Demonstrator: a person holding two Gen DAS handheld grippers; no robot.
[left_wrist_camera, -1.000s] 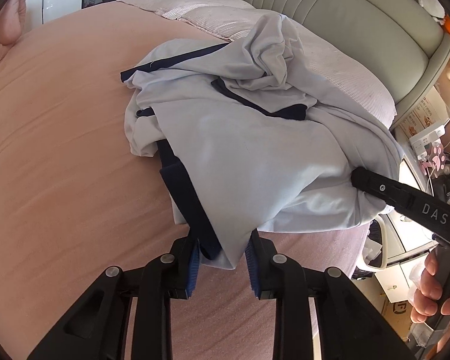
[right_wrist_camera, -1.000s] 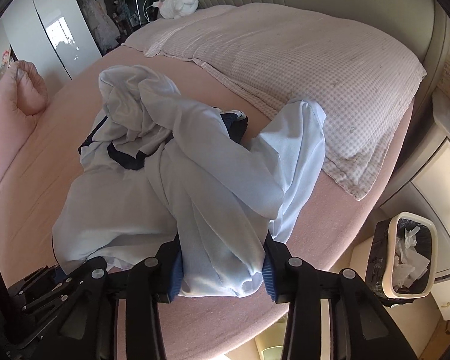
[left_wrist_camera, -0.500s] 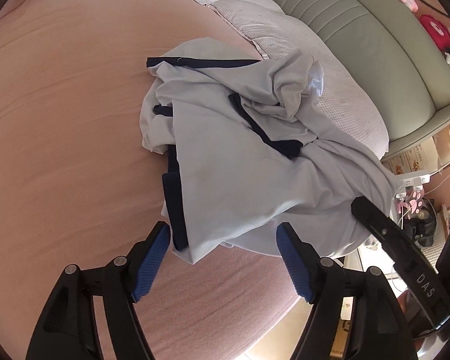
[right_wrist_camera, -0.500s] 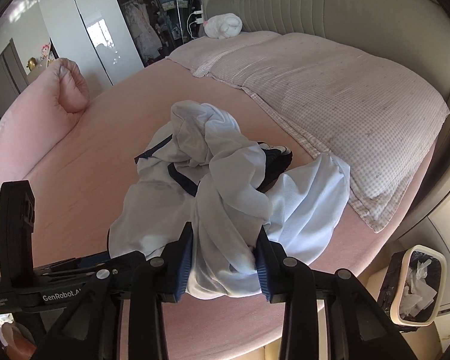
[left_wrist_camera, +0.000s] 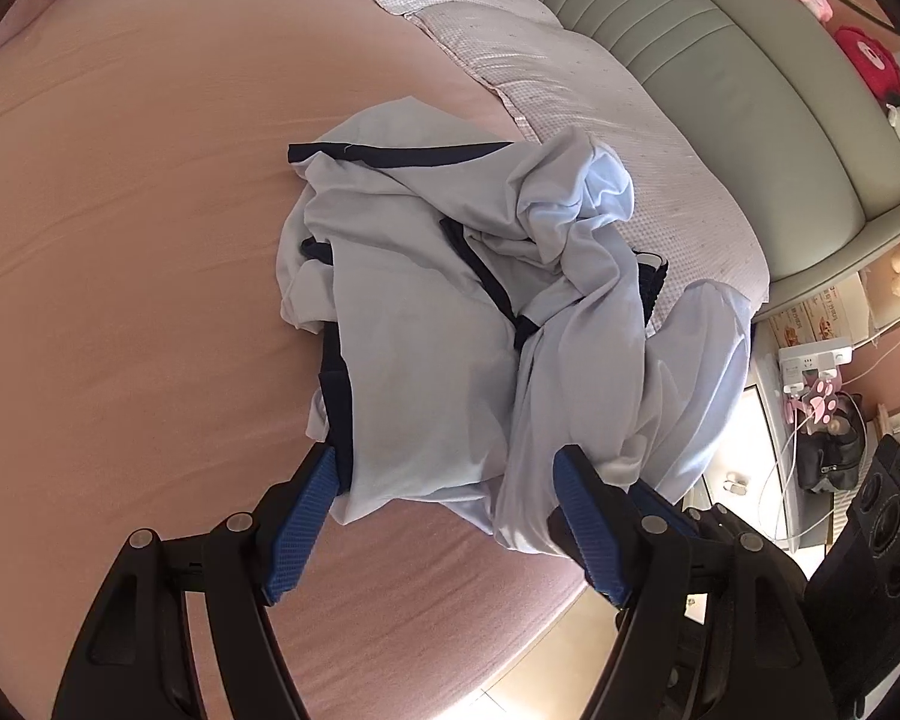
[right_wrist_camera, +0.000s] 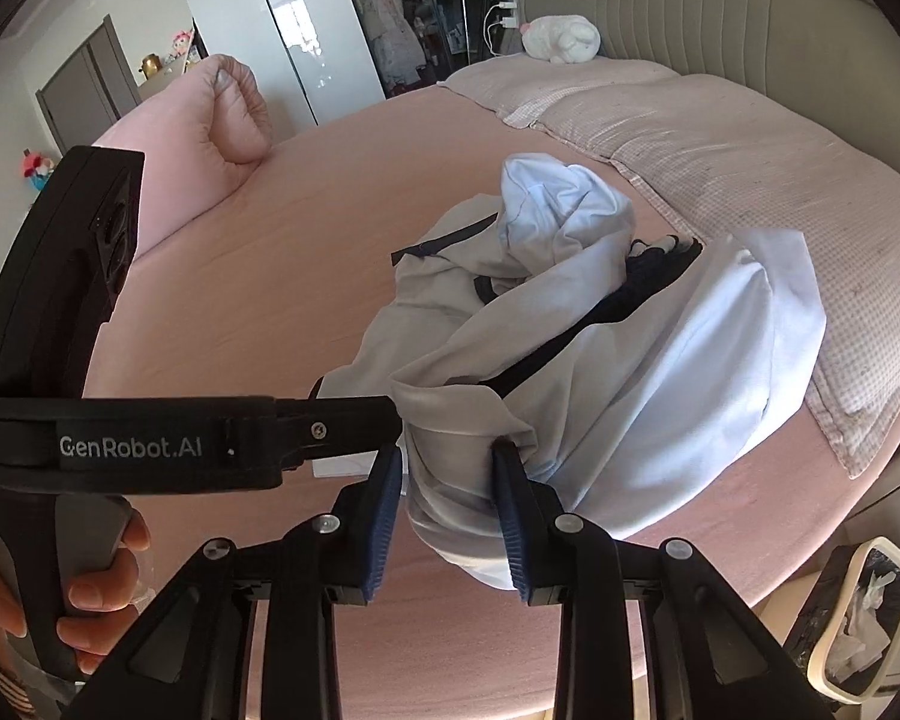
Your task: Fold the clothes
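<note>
Pale-blue garment [left_wrist_camera: 450,324] at bed edge [left_wrist_camera: 510,618] — right gripper [right_wrist_camera: 447,510] closing on bunch, left gripper [left_wrist_camera: 438,516] open.

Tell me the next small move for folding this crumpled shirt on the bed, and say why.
Probably bring the left tongs down onto the shirt's near hem and close. They stand open with only loose cloth between them, while the right tongs are closing on a bunched fold of the pale shirt. The shirt lies in a heap on the pink bed, so a second grip is needed to spread it.
</note>
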